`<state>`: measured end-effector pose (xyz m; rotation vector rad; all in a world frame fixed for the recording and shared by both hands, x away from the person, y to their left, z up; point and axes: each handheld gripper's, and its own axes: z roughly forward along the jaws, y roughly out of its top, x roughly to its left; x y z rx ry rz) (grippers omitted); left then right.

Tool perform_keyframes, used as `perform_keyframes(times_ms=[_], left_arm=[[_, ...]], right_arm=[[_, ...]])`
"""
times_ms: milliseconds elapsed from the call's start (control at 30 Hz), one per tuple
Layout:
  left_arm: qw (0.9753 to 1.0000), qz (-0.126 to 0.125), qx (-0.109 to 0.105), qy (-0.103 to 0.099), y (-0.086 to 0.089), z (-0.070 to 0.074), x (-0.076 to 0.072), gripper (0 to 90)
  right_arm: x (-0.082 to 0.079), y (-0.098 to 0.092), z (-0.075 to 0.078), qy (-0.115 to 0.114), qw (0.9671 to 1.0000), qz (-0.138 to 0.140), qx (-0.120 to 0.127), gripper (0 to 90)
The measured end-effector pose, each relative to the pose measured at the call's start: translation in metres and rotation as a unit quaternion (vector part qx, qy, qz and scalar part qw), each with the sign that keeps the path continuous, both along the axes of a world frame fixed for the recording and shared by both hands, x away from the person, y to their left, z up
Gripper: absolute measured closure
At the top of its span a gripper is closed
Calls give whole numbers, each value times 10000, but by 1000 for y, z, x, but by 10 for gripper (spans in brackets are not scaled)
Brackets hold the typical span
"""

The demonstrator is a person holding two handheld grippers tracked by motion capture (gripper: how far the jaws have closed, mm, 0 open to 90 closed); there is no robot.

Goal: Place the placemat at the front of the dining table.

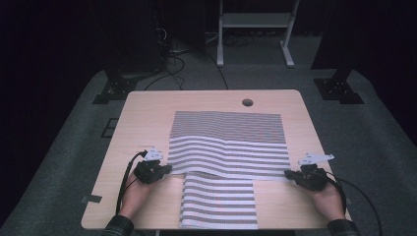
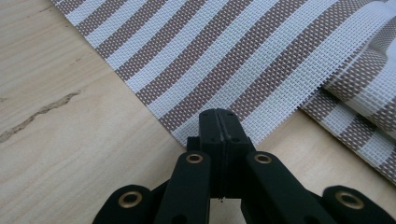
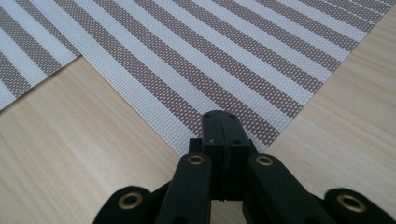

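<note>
Folding striped mat [image 1: 228, 142], approx. half done.
Left gripper [image 1: 164, 168] & right gripper [image 1: 290, 174] jaws clamped on its near corners; fold unfinished.

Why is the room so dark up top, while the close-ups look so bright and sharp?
High view: light falls on the table, the floor behind is dim. Left gripper view: the striped mat has crisp weave, with a whitish cast at far right. Right gripper view: evenly lit, slightly soft far off.
</note>
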<state>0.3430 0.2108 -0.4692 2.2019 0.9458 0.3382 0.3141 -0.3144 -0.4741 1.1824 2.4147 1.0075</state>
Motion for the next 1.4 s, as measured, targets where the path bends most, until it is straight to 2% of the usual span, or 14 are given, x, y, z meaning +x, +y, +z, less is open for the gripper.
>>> perform_keyframes(times_ms=[100,267,433,633,700,767,900,967,1033,1200,1267,1400], left_arm=[[10000,39,-28,8,1,0,3,900],[9998,92,145,-41,1,1,11,900],[9998,203,46,-25,4,1,21,900],[9995,289,144,-24,4,2,31,900],[9993,333,131,-45,4,2,35,900],[9993,341,152,-33,5,2,39,900],[9990,390,211,-52,5,3,47,900],[9990,410,178,-35,6,2,51,900],[9988,438,212,-25,7,3,56,900],[9985,505,185,-38,7,3,67,900],[9984,533,194,-33,8,3,71,900],[9981,581,195,-57,8,3,80,900]], right_arm=[[6,1,0,0,10000,-37,22,898],[17,3,0,24,9999,-103,32,898],[28,8,1,-2,9999,-141,-22,898],[45,10,1,24,9998,-216,13,898],[50,11,0,-43,9997,-235,28,898],[55,12,1,51,9997,-245,38,899],[63,15,1,-31,9996,-279,-35,898],[67,16,0,-51,9995,-309,6,898],[72,16,1,25,9995,-322,-13,898],[83,17,-1,-82,9991,-420,75,898],[89,17,1,27,9991,-420,73,898],[96,18,-1,-47,9988,-481,112,898]])
